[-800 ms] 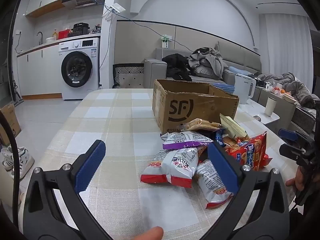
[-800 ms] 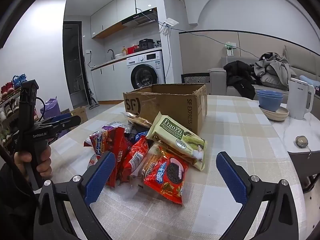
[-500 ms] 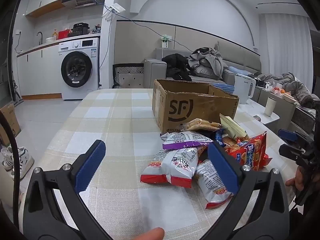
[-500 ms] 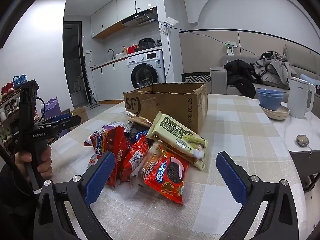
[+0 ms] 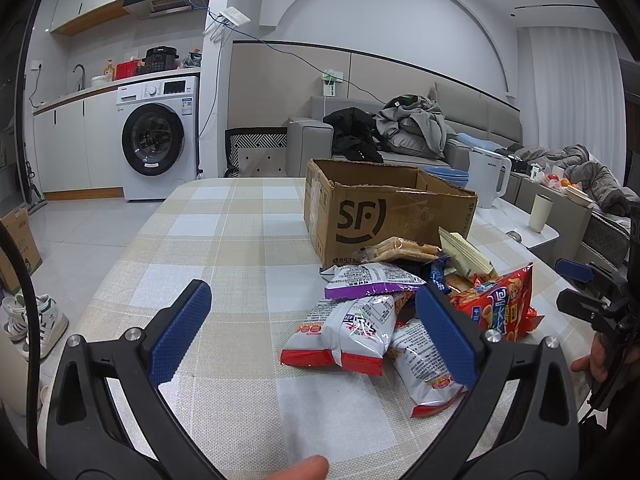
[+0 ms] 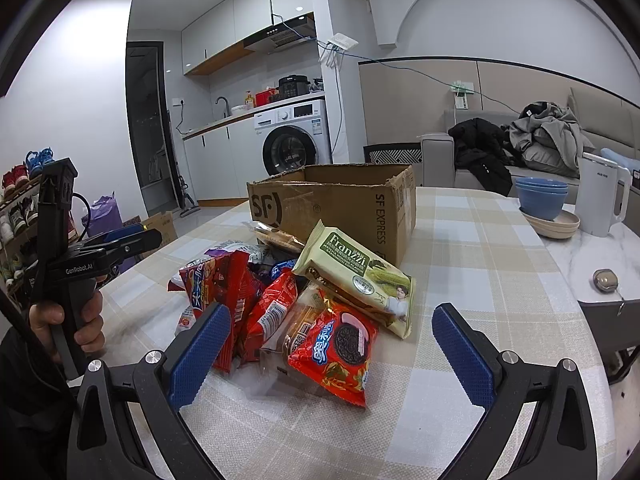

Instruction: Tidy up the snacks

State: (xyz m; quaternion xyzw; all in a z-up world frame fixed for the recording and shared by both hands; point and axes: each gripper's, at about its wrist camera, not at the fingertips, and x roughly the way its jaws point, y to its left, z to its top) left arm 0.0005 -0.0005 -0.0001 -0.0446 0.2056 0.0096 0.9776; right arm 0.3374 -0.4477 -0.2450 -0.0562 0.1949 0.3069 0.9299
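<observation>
A heap of snack packets lies on the checked tablecloth in front of an open cardboard box [image 5: 384, 212] [image 6: 340, 204]. In the left wrist view a white and red chip bag [image 5: 344, 332] lies nearest, with a purple-edged bag [image 5: 370, 278] behind it and a red bag [image 5: 500, 304] to the right. My left gripper [image 5: 316, 332] is open, hovering before the heap with nothing held. In the right wrist view a red cookie pack [image 6: 340, 352] and a green wafer pack [image 6: 356, 276] lie closest. My right gripper [image 6: 332, 348] is open and holds nothing.
The other hand-held gripper [image 6: 96, 252] shows at the left of the right wrist view. Blue bowls [image 6: 540, 196] and a white kettle [image 6: 600, 196] stand on a marble side table to the right. The table edge [image 5: 100, 292] drops to the floor on the left.
</observation>
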